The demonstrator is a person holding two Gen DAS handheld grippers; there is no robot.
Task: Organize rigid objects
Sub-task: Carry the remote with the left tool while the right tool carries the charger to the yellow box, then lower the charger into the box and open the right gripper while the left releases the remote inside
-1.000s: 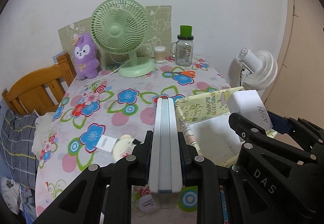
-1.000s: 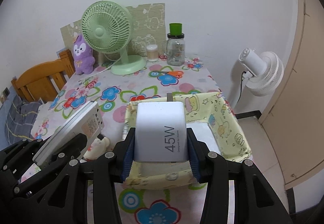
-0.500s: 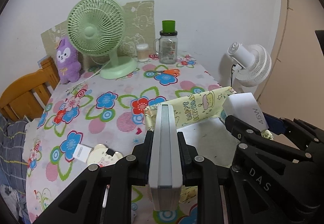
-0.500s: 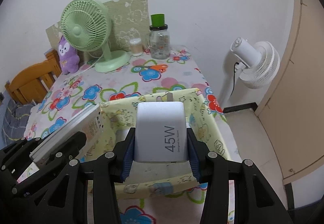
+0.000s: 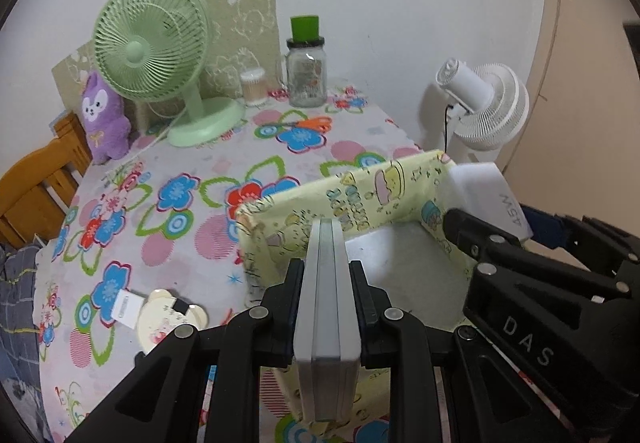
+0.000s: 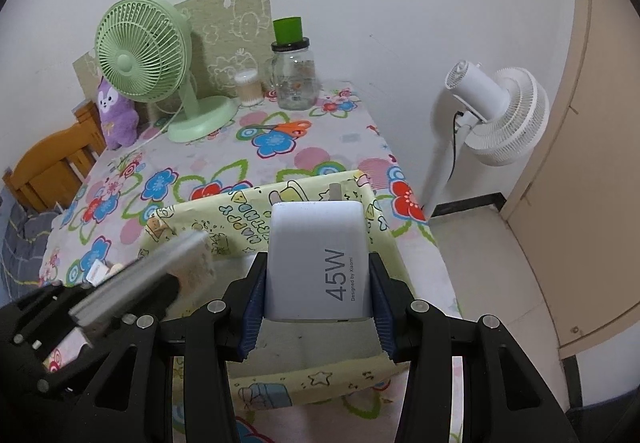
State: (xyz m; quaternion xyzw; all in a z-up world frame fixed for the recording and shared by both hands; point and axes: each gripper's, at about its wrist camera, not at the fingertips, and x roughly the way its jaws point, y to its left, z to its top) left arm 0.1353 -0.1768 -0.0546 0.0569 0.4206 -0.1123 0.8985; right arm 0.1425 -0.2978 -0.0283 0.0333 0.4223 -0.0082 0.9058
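Observation:
My left gripper [image 5: 326, 283] is shut on a flat grey-white slab [image 5: 326, 307] held edge-up, over the near left wall of a yellow cartoon-print box [image 5: 348, 195]. My right gripper [image 6: 318, 279] is shut on a white 45W charger [image 6: 318, 263], prongs pointing away, above the same box [image 6: 224, 211]. In the left wrist view the charger [image 5: 486, 195] sits over the box's right wall. In the right wrist view the slab [image 6: 160, 267] hangs over the box's left side. The box floor [image 5: 404, 263] is white.
The box stands at the near right of a floral-cloth table [image 5: 192, 203]. At the back are a green fan [image 5: 156, 51], a purple plush [image 5: 104, 115], a glass jar [image 5: 306, 71], a small cup [image 5: 253, 85] and orange scissors [image 6: 284, 127]. A small pale case [image 5: 168, 319] lies front left. A white floor fan [image 6: 496, 111] stands at right.
Both grippers have moved right and lower with their loads, from beside the box to over it. The box looks nearer and larger.

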